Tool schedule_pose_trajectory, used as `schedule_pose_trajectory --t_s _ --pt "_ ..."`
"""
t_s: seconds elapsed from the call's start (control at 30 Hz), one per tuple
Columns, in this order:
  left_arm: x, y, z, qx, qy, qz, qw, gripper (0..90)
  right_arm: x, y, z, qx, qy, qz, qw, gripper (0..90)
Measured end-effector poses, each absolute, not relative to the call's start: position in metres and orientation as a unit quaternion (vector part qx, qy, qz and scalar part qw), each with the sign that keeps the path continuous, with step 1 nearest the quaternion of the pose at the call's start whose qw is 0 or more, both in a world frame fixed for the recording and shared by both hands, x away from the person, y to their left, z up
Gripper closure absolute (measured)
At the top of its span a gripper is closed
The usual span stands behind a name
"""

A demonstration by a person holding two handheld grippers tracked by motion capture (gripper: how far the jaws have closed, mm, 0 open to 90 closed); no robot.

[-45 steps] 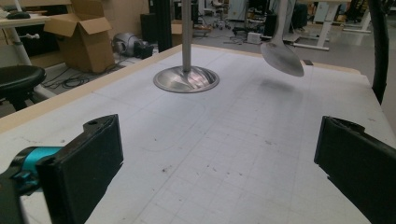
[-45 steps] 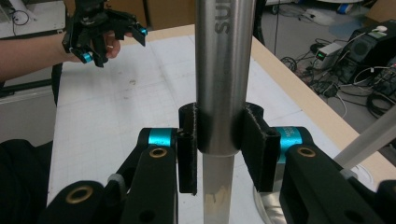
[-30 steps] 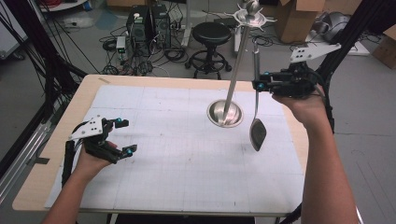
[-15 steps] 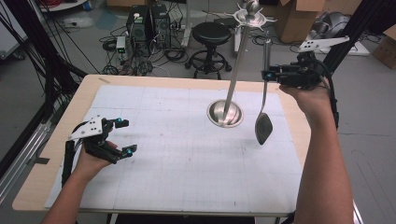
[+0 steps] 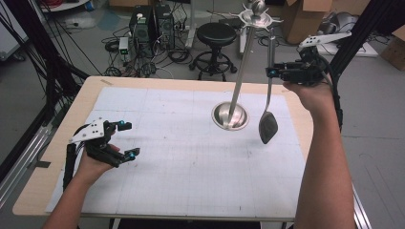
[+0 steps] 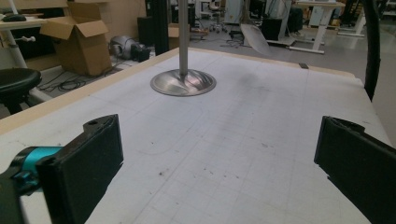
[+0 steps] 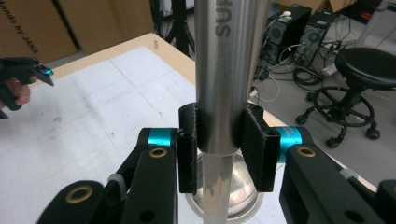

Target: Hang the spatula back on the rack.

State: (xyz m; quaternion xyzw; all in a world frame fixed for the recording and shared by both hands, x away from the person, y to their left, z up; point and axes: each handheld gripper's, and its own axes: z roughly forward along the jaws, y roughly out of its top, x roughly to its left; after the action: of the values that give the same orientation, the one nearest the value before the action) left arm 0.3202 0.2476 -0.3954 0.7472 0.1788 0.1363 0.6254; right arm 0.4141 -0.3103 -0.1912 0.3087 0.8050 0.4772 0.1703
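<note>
Clamping my right gripper (image 5: pixel 273 72) on the spatula (image 5: pixel 268 125) handle beside the steel stand (image 5: pixel 230 116), I am resting my left gripper (image 5: pixel 128 139) wide apart.

Beyond the far edge of the desk (image 5: pixel 57 191) lies a grey floor (image 5: pixel 372 114) strewn with black cables (image 5: pixel 143 59). A black round stool (image 5: pixel 217 34) stands there beside two dark computer towers (image 5: pixel 152 24). Cardboard boxes (image 5: pixel 305 14) sit past the far right corner. Black frame struts (image 5: pixel 28 62) rise at the left.
</note>
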Motion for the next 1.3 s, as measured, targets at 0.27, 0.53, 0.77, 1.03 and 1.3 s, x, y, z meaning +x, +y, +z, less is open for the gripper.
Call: schedule_pose_trajectory --t_s 0.27,0.53,0.77,1.03,1.3 --pt "0.320 0.247 -0.396 0.748 0.178 0.136 0.625 1.7 0.418 -0.305 -0.193 0.309 0.807 0.474 0.170 69.4" --pt "0.320 0.247 -0.396 0.749 0.178 0.135 0.624 1.7 0.424 -0.305 -0.197 0.316 0.805 0.474 0.166 69.4" --pt "0.320 0.246 -0.396 0.751 0.178 0.134 0.622 1.7 0.429 -0.303 -0.200 0.318 0.802 0.480 0.158 69.3" --pt "0.320 0.246 -0.396 0.754 0.176 0.132 0.619 1.7 0.437 -0.302 -0.205 0.312 0.800 0.489 0.153 69.0" --pt "0.319 0.244 -0.396 0.753 0.175 0.132 0.620 1.7 0.435 -0.297 -0.206 0.321 0.800 0.468 0.196 46.3"
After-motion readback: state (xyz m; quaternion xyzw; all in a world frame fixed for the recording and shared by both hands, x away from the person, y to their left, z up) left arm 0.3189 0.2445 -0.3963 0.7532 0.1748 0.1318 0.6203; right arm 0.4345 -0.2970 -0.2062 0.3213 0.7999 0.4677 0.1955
